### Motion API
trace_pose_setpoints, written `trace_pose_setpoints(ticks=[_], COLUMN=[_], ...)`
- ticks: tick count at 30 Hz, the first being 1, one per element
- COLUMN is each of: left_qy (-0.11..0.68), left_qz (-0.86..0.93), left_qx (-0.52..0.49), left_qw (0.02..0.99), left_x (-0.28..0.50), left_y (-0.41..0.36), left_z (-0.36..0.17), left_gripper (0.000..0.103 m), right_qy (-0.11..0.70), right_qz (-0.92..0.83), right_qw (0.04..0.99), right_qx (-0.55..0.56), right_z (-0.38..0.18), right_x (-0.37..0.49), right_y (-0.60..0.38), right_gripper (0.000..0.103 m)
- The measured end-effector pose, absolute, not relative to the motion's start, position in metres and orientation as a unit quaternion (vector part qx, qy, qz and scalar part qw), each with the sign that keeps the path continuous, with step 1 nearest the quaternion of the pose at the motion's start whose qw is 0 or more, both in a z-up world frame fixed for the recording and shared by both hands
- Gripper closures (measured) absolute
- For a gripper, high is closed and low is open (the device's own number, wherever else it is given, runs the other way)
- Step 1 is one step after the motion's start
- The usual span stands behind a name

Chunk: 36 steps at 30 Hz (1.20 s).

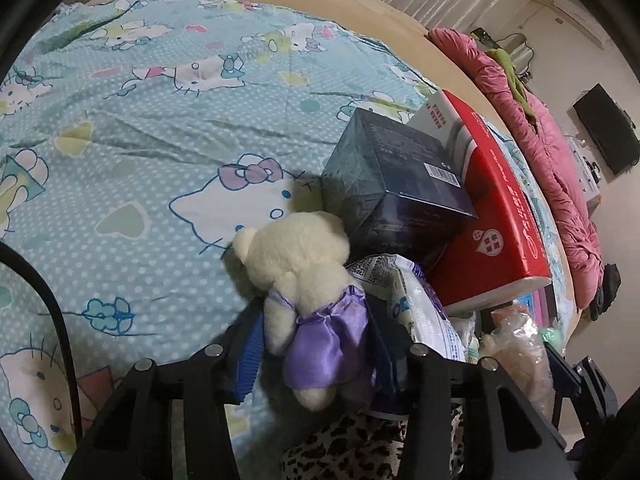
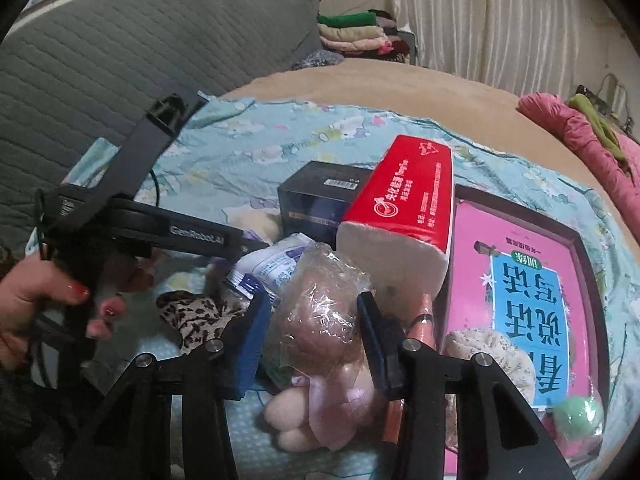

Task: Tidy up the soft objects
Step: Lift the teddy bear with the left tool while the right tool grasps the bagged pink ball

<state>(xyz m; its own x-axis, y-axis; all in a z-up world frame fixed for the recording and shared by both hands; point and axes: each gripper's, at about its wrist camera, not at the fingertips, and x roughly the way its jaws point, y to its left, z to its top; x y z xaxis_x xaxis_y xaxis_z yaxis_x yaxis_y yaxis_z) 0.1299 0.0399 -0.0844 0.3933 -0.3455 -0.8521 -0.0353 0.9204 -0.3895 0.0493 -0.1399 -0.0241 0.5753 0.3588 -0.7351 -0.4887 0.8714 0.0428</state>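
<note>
Bed sheet, blue cartoon print, is carrying the whole clutter; everything is sitting on it.

Key relation: each gripper is already straddling its own plush, so neither toy lies off to a side. Cream bear in a purple dress is lying between the fingers of the left gripper, head pointing away from the camera, long axis running along the fingers. The blue pads are standing close at both flanks, moderately open; whether they are actually pinching the fur I cannot tell. Wrapped plush, a pinkish toy in clear plastic, is sitting between the fingers of the right gripper, also lengthwise, feet toward the camera. Here too the pads are bracketing the wrapper at medium spread; grip or mere contact, cannot tell.

Judgement: the coming move is probably a close-and-lift, each hand nearest its own toy.

Count, largest down:
- pink book: one, lying flat at right.
- red tissue pack: one, leaning tilted over the book's edge.
- dark blue box: one, touching the tissue pack.
- white packet: one, beside the wrapped plush.
- leopard-print cloth: one, crumpled near the left gripper.
- floral pad: one, on the book.
- green ball: one, at the book's near corner.
- plush toys: two.
</note>
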Motion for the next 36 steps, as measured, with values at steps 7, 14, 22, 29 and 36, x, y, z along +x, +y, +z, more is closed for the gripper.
trace_pose_setpoints(ticks=[7, 14, 22, 29, 36], left_qy=[0.515, 0.490, 0.456, 0.436, 0.428], left_qz=[-0.087, -0.074, -0.077, -0.090, -0.116], left_qx=[-0.156, -0.158, -0.132, -0.109, -0.080], left_qw=[0.839, 0.854, 0.877, 0.889, 0.893], left_x=[0.117, 0.095, 0.072, 0.064, 0.057], left_y=[0.042, 0.054, 0.044, 0.020, -0.016], left_z=[-0.064, -0.042, 0.000, 0.027, 0.046], left_gripper=[0.057, 0.057, 0.057, 0.057, 0.057], right_qy=[0.384, 0.377, 0.358, 0.337, 0.316], right_qz=[0.243, 0.248, 0.249, 0.242, 0.224], right_qw=[0.889, 0.891, 0.900, 0.910, 0.922], right_qx=[-0.064, -0.044, -0.025, -0.005, 0.016], right_z=[-0.016, -0.011, 0.003, 0.019, 0.034], right_x=[0.046, 0.043, 0.038, 0.032, 0.027], right_y=[-0.147, -0.153, -0.162, -0.180, -0.205], right_gripper=[0.057, 0.057, 0.057, 0.057, 0.057])
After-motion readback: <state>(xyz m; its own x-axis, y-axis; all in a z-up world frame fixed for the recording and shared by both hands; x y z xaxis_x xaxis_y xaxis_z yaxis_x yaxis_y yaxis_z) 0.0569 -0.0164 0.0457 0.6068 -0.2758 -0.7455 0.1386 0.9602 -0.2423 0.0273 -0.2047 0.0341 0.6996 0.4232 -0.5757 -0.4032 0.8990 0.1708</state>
